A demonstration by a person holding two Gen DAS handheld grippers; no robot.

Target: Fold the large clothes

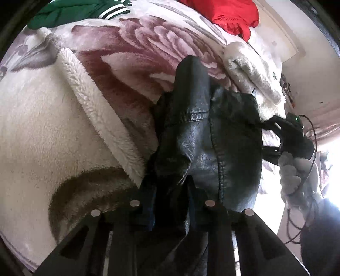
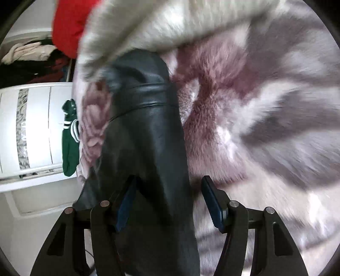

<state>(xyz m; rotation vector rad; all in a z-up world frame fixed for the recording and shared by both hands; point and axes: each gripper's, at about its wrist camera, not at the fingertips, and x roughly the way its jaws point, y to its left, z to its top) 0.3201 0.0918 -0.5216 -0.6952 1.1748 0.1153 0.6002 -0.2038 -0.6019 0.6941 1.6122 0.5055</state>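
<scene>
On the bed, over a plush blanket (image 1: 119, 63) printed with big mauve flowers, lies one black leather jacket (image 1: 208, 131), smooth and creased, with stitched seams running along it. From the left gripper (image 1: 170, 191) it stretches away toward 12 o'clock; the fingers are pinched together on a bunched fold of it, their tips buried in the leather. The right gripper (image 2: 167, 199) has its two blue-padded fingers (image 2: 212, 203) spread apart, with the jacket (image 2: 146, 131) passing between them, lying against the left pad and clear of the right one. Whether it rests on that gripper or only hangs in front is hard to tell.

Three garments in all: at 11 o'clock in the left view a green jacket (image 1: 70, 12) with white stripes, cut off by the frame, and at 1 o'clock a crumpled red one (image 1: 231, 17), also cropped. The blanket's fleecy white underside (image 1: 93, 99) is turned up in a long ridge. At 3 o'clock the right gripper (image 1: 291, 127) shows as a dark shape, held by a hand (image 1: 291, 169) in a pale knitted glove. The right view is motion-blurred; at 9 o'clock stands a white wardrobe (image 2: 36, 127).
</scene>
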